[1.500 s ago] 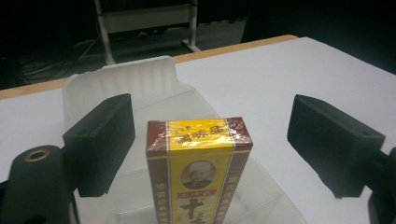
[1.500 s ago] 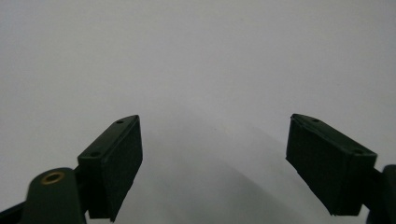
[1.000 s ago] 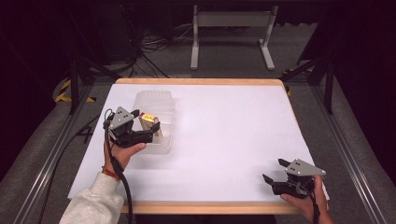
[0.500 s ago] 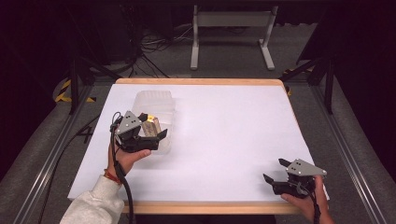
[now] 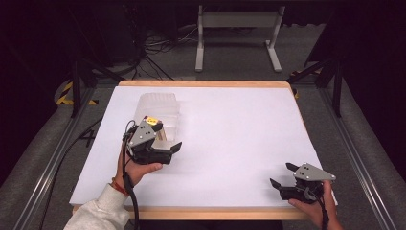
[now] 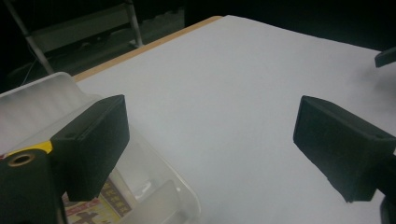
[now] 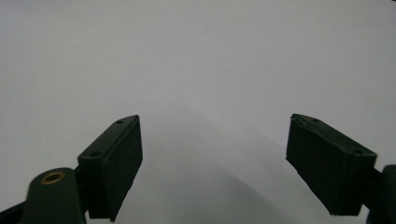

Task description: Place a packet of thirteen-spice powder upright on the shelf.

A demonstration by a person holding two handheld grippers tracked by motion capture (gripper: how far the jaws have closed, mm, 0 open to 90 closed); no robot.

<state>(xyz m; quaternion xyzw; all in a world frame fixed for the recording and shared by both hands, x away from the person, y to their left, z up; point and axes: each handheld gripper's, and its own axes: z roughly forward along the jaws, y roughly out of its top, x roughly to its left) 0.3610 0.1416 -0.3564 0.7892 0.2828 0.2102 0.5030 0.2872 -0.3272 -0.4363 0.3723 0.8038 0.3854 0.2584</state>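
- High view: a white-topped table (image 5: 230, 143) with a wooden edge. At its left, a hand (image 5: 136, 170) in a pale sleeve holds the left gripper (image 5: 165, 149), jaws spread and empty, just beside a clear plastic container (image 5: 160, 108) with a yellow and red label inside. Near the front right corner, well apart from it, the right gripper (image 5: 282, 177) rests low with jaws parted, holding nothing.
- Left gripper view: both black jaws stand wide apart over the white surface; the clear plastic container (image 6: 42, 107) lies at the left, behind and below the left jaw, printed packaging visible within.
- Right gripper view: two jaws gape over bare white tabletop (image 7: 196, 60), nothing between them.
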